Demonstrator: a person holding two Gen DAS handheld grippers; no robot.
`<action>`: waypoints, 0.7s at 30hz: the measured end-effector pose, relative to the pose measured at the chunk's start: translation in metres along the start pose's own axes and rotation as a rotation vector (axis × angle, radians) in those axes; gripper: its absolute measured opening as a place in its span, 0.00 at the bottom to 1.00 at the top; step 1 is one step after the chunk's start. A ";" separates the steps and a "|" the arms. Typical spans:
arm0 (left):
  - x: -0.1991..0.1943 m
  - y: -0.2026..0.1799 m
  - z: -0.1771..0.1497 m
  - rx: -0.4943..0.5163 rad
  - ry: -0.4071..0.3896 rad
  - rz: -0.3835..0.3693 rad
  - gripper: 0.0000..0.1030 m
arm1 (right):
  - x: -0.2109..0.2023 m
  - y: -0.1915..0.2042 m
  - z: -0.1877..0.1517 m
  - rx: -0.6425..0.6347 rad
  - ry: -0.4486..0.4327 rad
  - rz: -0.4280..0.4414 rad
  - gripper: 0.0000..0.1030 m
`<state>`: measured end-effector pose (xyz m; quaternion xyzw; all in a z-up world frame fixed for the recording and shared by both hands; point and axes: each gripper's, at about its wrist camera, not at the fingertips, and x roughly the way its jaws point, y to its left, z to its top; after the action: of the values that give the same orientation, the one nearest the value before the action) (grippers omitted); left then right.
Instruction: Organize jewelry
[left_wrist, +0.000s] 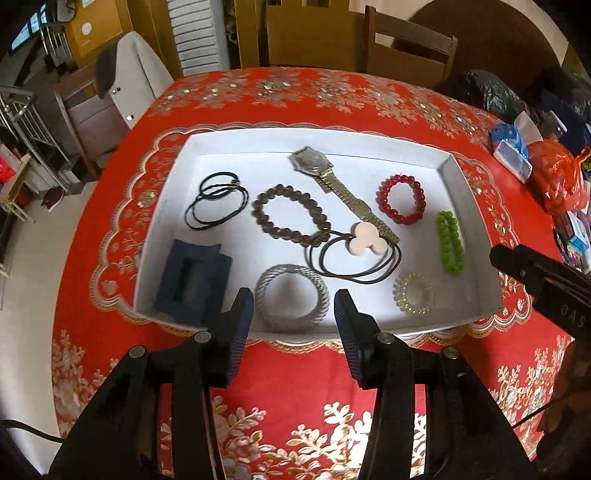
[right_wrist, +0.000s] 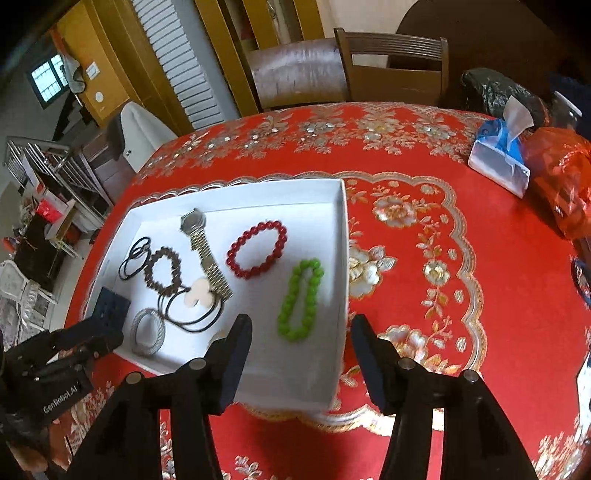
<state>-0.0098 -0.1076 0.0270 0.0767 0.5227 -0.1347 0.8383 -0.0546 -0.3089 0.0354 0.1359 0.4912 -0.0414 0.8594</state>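
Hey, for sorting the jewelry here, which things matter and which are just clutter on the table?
Job:
white tray
watch
red bracelet
green bracelet
brown bracelet
silver bangle
black hair ties
blue clip
clear coil tie

Clutter:
tissue pack
orange bag
black bag

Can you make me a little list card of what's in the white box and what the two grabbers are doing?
box: white tray on red tablecloth
beads: red bracelet, green bracelet, brown bracelet
watch: gold watch, strap under a cream charm
other: black hair ties, silver bangle, clear coil tie, blue clip
left gripper: open, holds nothing
right gripper: open, holds nothing
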 end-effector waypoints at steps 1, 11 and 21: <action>-0.002 0.000 -0.002 0.002 -0.003 0.004 0.43 | -0.002 0.003 -0.002 -0.005 -0.004 -0.001 0.52; -0.030 0.011 -0.013 -0.008 -0.049 0.032 0.43 | -0.018 0.029 -0.019 -0.034 -0.033 0.007 0.61; -0.063 0.013 -0.020 -0.012 -0.112 0.076 0.43 | -0.031 0.043 -0.046 -0.035 -0.035 0.025 0.61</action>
<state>-0.0494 -0.0804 0.0743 0.0837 0.4726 -0.1037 0.8711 -0.1004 -0.2572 0.0481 0.1266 0.4749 -0.0243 0.8705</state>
